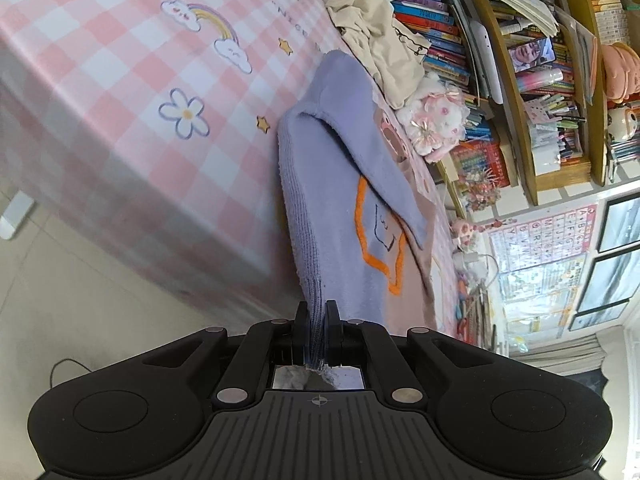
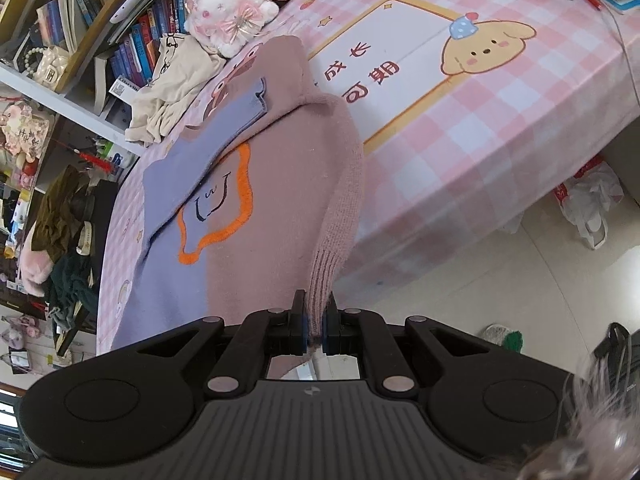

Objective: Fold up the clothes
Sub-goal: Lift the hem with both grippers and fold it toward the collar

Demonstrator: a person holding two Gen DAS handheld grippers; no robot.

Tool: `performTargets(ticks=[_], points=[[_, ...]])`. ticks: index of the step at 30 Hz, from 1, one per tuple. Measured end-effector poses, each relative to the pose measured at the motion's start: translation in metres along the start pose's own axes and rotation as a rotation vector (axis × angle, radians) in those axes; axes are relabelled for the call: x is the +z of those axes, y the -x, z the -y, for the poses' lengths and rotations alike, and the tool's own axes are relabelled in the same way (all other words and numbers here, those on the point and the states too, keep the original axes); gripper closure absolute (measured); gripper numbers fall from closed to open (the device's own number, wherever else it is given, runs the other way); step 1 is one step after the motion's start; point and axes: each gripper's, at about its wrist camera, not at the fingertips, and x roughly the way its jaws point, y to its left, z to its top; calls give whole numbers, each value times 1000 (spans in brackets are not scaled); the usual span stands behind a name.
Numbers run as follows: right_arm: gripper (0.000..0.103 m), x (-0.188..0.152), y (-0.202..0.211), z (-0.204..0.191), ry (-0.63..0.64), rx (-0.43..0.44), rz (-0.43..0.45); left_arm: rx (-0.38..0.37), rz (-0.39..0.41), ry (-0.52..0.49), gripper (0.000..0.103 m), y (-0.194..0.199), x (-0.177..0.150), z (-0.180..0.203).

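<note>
1. Your left gripper (image 1: 316, 322) is pinching the ribbed hem of the sweater (image 1: 320, 184) on its lavender half; the knit runs straight out from between the closed fingers toward the far side of the table.
2. Your right gripper (image 2: 316, 322) is clamped on the ribbed hem of the same sweater (image 2: 260, 216) on its mauve-pink half, cloth visibly squeezed between the pads.
3. The sweater lies on the pink checked tablecloth (image 1: 120, 92), its long axis running directly away from both grippers, hem near you and collar end far. Its sleeves appear already folded in across the body, over the orange-outlined patch (image 2: 216, 208).
4. The move ahead, as I judge it, turns on that axis: carry both hem corners forward along it, toward the far end, so the lower half lands on the upper.
5. Neither hand is nearer; each holds its own corner, so keep them level or the fold will skew.
6. A crumpled beige garment (image 2: 176, 88) and a plush bunny (image 2: 232, 12) sit just beyond the far end; stop short of them.
</note>
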Motion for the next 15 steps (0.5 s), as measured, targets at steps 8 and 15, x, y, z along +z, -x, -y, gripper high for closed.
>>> performTargets(ticks=[8, 15], points=[[96, -3, 14, -3, -37, 29, 2, -69, 3, 46, 99, 11, -4, -3], [96, 16, 32, -23, -26, 115, 71, -184, 45, 85, 99, 18, 7, 10]])
